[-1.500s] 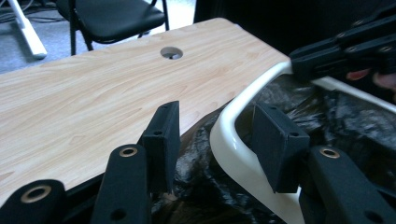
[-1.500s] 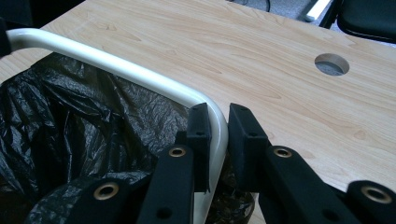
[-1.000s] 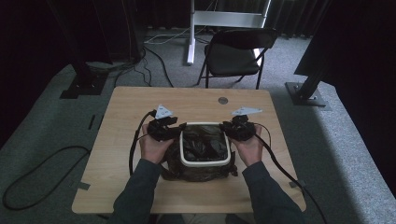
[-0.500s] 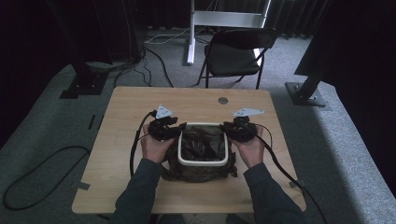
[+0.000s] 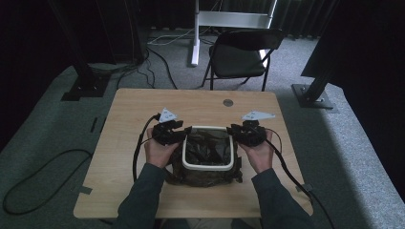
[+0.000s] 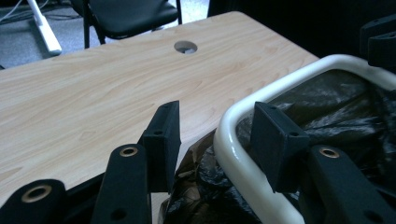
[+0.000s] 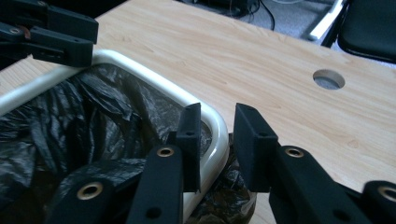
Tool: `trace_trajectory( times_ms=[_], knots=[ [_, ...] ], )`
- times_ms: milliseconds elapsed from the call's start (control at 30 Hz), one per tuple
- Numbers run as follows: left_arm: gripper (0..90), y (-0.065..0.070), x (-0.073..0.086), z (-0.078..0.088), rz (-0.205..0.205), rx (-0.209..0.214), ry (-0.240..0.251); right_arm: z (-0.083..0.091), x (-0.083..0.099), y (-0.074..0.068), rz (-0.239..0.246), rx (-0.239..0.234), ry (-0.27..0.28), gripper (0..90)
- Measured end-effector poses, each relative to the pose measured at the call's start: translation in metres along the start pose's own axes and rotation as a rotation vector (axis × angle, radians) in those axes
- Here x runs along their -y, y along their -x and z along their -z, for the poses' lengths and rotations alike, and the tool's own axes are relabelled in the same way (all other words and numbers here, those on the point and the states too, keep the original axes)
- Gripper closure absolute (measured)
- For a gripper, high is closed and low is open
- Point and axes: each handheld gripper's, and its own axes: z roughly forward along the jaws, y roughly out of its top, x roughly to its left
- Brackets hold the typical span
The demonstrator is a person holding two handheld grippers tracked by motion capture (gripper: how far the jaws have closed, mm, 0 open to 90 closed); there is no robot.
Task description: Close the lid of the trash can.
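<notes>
Nearest the table's (image 5: 143,191) front edge, between the two forearms: a small bin with a white rim (image 5: 207,167), a black liner bag (image 5: 210,148) sunk inside it and bunched loosely round the base. Placed about midway between the left and right edges.

At the rim's left side, the left gripper (image 5: 184,134), jaws apart and straddling the rim, one outside and one inside over the liner. Nothing pinched. At the right side, the right gripper (image 5: 234,132), also parted, with a narrower gap, one jaw within the rim and one without. Not clamped either.

Likely trouble from here:
- Closing on smooth rim alone and missing the thin film, so no hold on the bag.
- Pinching too deep a fold and tearing the plastic when pulled.
- Pulling unevenly, one side before the other, and tipping or dragging the light bin toward the front edge.
- Snagging loose plastic at the base under the bin.

Further back, bare table up to a round hole (image 5: 228,102) near the far edge, well apart and no hazard. Beyond that edge, a folding chair (image 5: 239,57).
</notes>
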Motion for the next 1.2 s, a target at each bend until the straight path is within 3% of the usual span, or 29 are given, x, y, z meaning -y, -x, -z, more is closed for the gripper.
trace_trajectory(
  times_ms=[167,367,667,800,967,1200],
  knots=[
    [53.1,0.0,0.003,0.008,0.009,0.015,0.017,0.009,0.004,-0.002,0.015,-0.013,0.001,71.1],
    [53.1,0.002,0.018,0.021,0.008,0.038,0.024,0.017,0.021,-0.001,0.003,-0.039,-0.001,71.5],
    [52.8,0.007,0.028,0.023,-0.019,0.069,0.03,0.021,0.03,-0.002,0.019,-0.039,-0.016,73.4],
    [52.8,0.005,0.029,0.026,0.0,0.083,0.048,0.023,0.03,-0.003,0.03,-0.037,-0.015,72.7],
    [52.8,0.0,0.032,0.034,0.013,0.079,0.078,0.028,0.034,-0.002,0.057,-0.02,-0.003,69.5],
    [52.7,-0.012,0.038,0.053,0.031,0.048,0.115,0.032,0.048,0.014,0.018,0.004,-0.011,62.3]
  ],
)
